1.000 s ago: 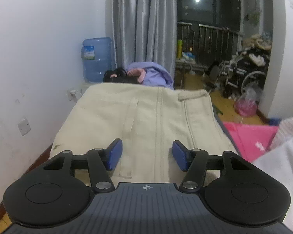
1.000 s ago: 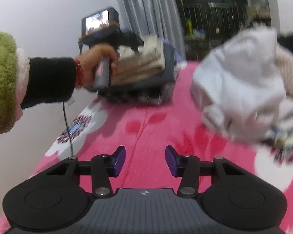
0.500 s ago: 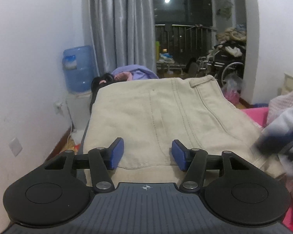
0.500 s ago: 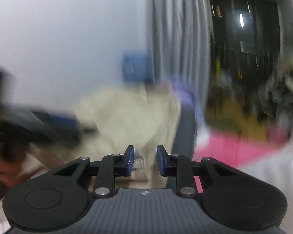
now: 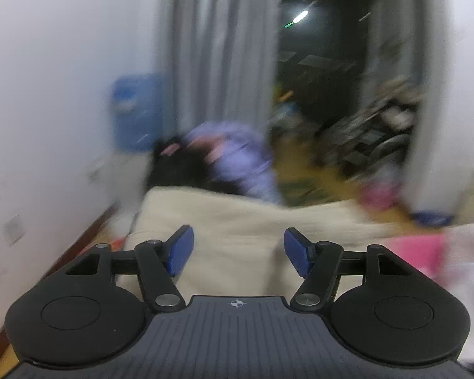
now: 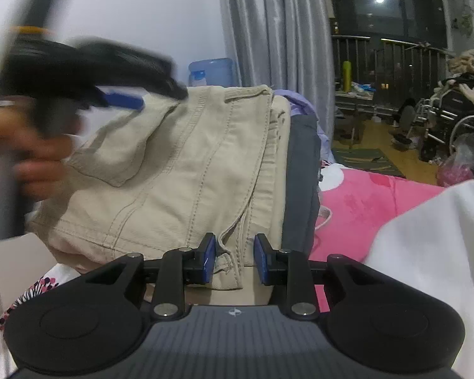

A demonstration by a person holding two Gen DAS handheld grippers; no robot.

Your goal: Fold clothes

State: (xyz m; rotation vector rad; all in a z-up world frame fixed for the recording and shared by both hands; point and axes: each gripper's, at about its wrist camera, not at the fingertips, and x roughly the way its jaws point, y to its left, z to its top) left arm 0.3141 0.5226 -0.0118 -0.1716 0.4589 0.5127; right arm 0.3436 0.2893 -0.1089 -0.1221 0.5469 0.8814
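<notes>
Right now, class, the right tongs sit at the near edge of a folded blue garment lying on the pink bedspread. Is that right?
Not quite: the garment is beige, not blue. The right wrist view shows the right tongs at the near edge of the folded beige garment, which lies on the pink bedspread.

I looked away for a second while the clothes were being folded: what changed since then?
The right tongs swung from the pink sheet to the beige trousers; their jaws have closed in around the near hem, though a grip is unclear. The left tongs opened wider, holding nothing. The trousers stayed folded on the grey garment.
</notes>
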